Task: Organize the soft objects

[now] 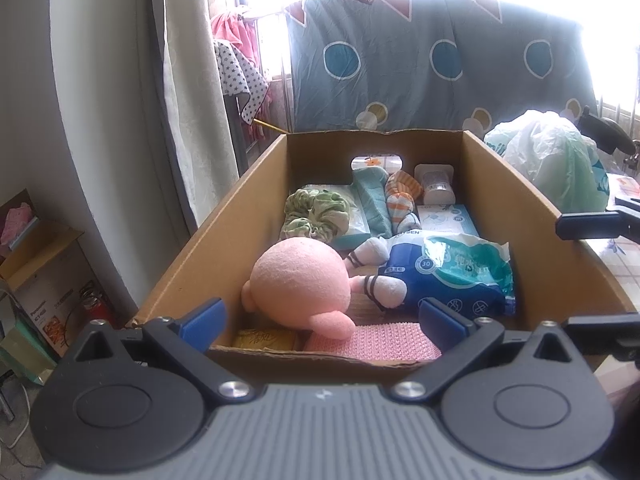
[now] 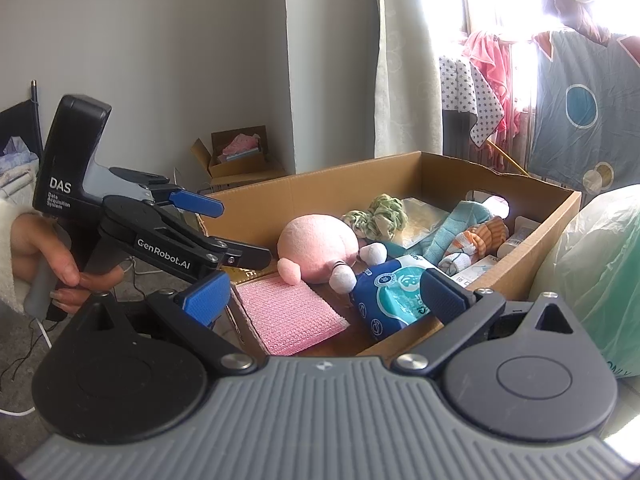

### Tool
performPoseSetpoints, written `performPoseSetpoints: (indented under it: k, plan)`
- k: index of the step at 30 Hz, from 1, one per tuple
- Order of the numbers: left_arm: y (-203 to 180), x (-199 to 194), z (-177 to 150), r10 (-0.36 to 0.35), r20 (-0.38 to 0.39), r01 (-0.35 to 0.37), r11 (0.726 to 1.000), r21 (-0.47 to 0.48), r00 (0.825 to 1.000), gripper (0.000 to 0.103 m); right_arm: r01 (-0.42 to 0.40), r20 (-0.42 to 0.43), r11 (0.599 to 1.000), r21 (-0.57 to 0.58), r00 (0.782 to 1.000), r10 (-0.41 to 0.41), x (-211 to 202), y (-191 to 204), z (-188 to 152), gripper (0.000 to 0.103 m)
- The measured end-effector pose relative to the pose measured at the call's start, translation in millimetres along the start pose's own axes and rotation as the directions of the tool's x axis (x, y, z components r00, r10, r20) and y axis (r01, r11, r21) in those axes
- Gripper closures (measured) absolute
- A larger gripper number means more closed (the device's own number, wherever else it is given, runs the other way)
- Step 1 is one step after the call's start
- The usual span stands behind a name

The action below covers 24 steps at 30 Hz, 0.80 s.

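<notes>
Both tongs hang spread and empty at the near wall of the cardboard box point(image 1: 240, 200): left tongs point(image 1: 322, 320), right tongs point(image 2: 328, 294). Inside the box, the pink plush point(image 1: 300, 276) lies near that wall, the blue wipes pack point(image 1: 456, 272) beside it, the green scrunchie point(image 1: 316, 212) and striped socks point(image 1: 400, 200) toward the far wall. Soft items appear gathered here for containment; neither tool is yet committed to a pick.

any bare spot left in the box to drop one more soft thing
Little. A small strip of box floor shows between the pink plush and the blue wipes pack. The far end is crowded: scrunchie, teal cloth, striped socks. The pink mat by the near wall lies flat with nothing on top.
</notes>
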<state>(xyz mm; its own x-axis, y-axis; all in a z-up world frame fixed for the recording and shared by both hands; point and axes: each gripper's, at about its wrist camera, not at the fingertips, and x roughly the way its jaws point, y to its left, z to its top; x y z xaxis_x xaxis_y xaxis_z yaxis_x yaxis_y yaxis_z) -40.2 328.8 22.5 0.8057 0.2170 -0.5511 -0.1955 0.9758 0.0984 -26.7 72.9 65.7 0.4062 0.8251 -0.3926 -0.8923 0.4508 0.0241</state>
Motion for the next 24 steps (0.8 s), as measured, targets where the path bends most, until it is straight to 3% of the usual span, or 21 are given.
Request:
performPoseSetpoints:
  k: [24]
  plan:
    - [0.1, -0.7, -1.4, 0.006, -0.005, -0.006, 1.0, -0.002, 1.0, 0.0, 0.005, 0.003, 1.0, -0.001, 1.0, -0.005, -2.5, 1.5, -0.9, 0.001]
